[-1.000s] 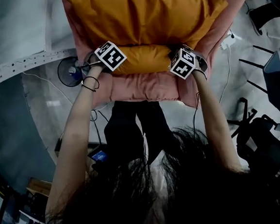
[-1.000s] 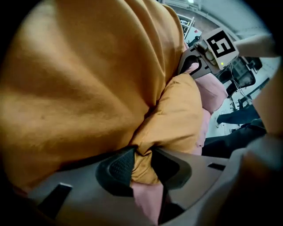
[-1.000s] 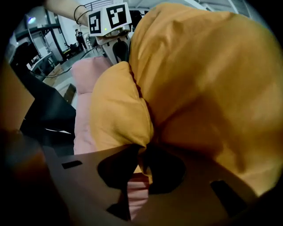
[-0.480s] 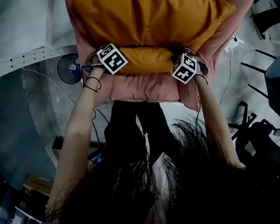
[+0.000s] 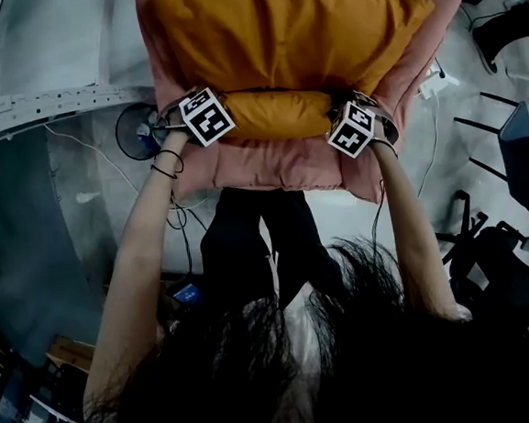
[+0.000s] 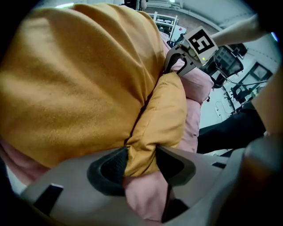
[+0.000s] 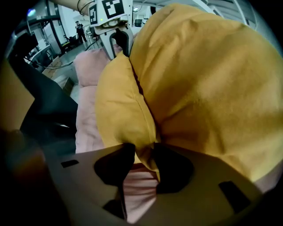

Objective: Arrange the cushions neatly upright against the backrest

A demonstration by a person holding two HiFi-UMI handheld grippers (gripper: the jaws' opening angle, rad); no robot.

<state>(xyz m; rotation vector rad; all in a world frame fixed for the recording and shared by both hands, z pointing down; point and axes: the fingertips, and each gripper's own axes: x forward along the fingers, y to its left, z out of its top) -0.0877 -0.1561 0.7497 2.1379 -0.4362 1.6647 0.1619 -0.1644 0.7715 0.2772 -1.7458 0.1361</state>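
Observation:
A large orange cushion (image 5: 285,29) leans upright against the backrest of a pink armchair (image 5: 279,163). A smaller orange cushion (image 5: 274,113) lies flat in front of it on the seat. My left gripper (image 5: 218,118) is at its left end and my right gripper (image 5: 339,121) at its right end. In the left gripper view, the cushion's corner (image 6: 146,145) fills the gap between the pads of my left gripper (image 6: 141,163). In the right gripper view, the other corner (image 7: 143,152) is pinched in my right gripper (image 7: 144,161). Both pairs of jaws have just been opening, with fabric still between them.
A round fan (image 5: 133,132) stands on the floor left of the armchair, with cables beside it. Dark office chairs (image 5: 500,268) stand at the right. The person's dark trouser legs (image 5: 258,243) are right in front of the seat.
Both grippers sit a little lower in the head view, nearer the seat's front edge. The two cushions keep their places.

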